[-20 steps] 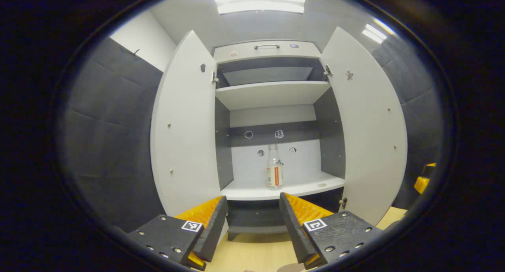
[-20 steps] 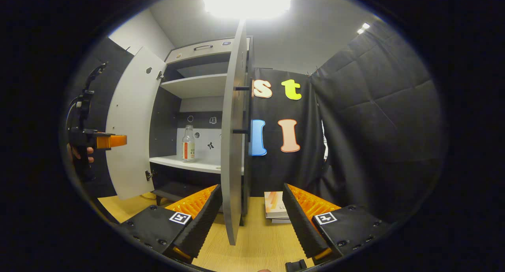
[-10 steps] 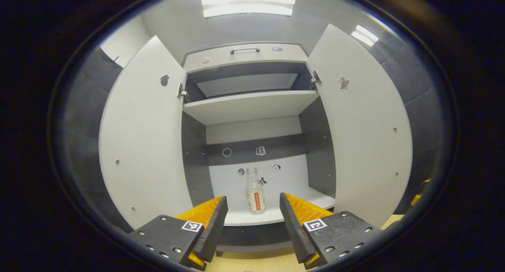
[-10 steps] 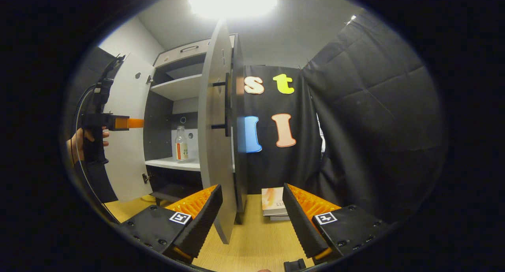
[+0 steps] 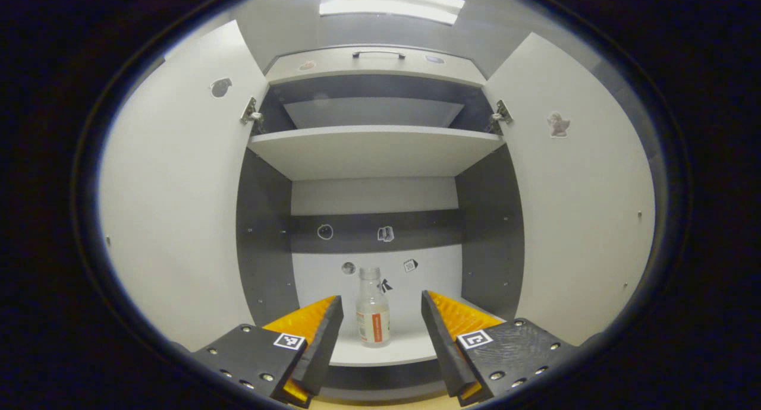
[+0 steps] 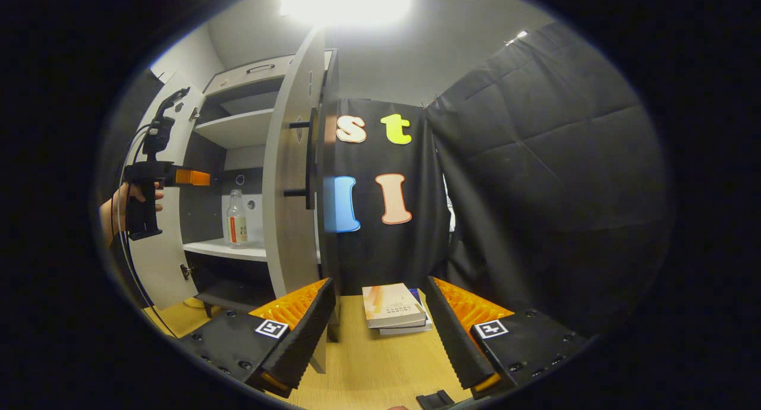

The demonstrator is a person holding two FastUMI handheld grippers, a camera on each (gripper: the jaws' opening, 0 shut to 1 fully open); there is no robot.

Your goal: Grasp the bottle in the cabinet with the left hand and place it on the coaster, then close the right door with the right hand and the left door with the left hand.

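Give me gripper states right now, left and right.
Left gripper: open, empty, bottle ahead on the cabinet shelf, not touched.
Right gripper: open, empty, above the table.

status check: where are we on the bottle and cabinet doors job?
Done: nothing. The bottle stands upright on the cabinet's lower shelf. In hand: the left tool is open, lined up on the bottle, not touching it. Left: grasp it, set it on the coaster, then close the right door and left door.
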